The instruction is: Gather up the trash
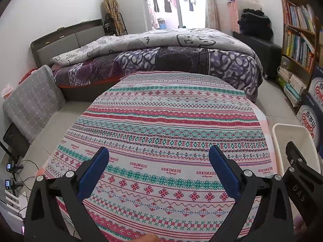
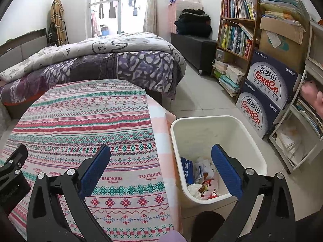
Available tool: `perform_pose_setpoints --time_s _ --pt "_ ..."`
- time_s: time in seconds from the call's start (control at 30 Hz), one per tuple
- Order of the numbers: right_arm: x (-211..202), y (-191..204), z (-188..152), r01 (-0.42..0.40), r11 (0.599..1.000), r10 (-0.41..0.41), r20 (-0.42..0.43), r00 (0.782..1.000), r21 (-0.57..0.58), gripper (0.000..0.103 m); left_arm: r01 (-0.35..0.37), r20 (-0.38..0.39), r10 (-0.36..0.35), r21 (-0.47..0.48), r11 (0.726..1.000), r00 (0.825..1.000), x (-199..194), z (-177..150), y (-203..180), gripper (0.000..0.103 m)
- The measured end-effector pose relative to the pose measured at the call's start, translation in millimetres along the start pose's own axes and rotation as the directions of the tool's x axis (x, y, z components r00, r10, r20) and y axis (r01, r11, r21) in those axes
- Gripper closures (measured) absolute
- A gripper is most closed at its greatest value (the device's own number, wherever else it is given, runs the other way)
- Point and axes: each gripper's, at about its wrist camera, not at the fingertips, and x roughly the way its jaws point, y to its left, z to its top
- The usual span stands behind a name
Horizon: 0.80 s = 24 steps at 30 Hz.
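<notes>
A cream plastic bin (image 2: pixel 201 125) stands on the floor at the right side of the table, and its rim (image 1: pixel 290 129) shows in the left wrist view. Crumpled tissues and wrappers (image 2: pixel 201 179) lie in its bottom. My right gripper (image 2: pixel 160 153) hangs open over the table's right edge, its right finger above the bin. Over the patterned tablecloth (image 1: pixel 161 121) my left gripper (image 1: pixel 158 155) stands open with nothing between its fingers. No loose trash shows on the cloth.
A bed with a purple quilt (image 1: pixel 161 60) lies beyond the table. Blue water cartons (image 2: pixel 268 92) and a bookshelf (image 2: pixel 236 30) line the right wall. A grey cushion (image 1: pixel 30 100) and cables (image 1: pixel 24 173) sit on the floor at left.
</notes>
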Motion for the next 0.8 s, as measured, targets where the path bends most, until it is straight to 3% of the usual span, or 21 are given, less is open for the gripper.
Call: perform_pose_setpoints --time_s 0.27,0.37,0.47,0.63,0.7,0.8 --pt "0.3 2.7 -0.9 -0.014 1.000 0.014 -0.010 1.000 -0.004 0.007 0.012 0.002 -0.012 0.000 1.000 1.000 0.7 -0.6 0.2 0.008" --pt "0.5 2.7 -0.6 -0.018 1.000 0.018 -0.013 1.000 -0.009 0.007 0.036 0.010 -0.036 0.003 0.999 0.999 0.7 -2.3 0.9 0.022" --pt "0.1 2.7 -0.7 -0.017 1.000 0.017 -0.014 1.000 -0.005 0.007 0.050 0.008 -0.050 -0.003 0.999 0.999 2.7 -3.8 1.2 0.024" --pt "-0.1 0.8 0.8 -0.018 1.000 0.018 -0.014 1.000 0.003 0.007 0.038 0.002 -0.038 -0.009 0.999 0.999 5.2 -2.8 2.4 0.023" --pt "-0.8 1.3 0.6 -0.019 1.000 0.019 -0.012 1.000 0.001 0.007 0.026 0.001 -0.026 -0.007 1.000 1.000 5.7 -2.2 2.4 0.013" --pt "-1.6 1.6 1.0 -0.022 1.000 0.022 -0.008 1.000 0.000 0.007 0.019 0.001 -0.019 -0.008 1.000 1.000 4.7 -2.7 2.6 0.007"
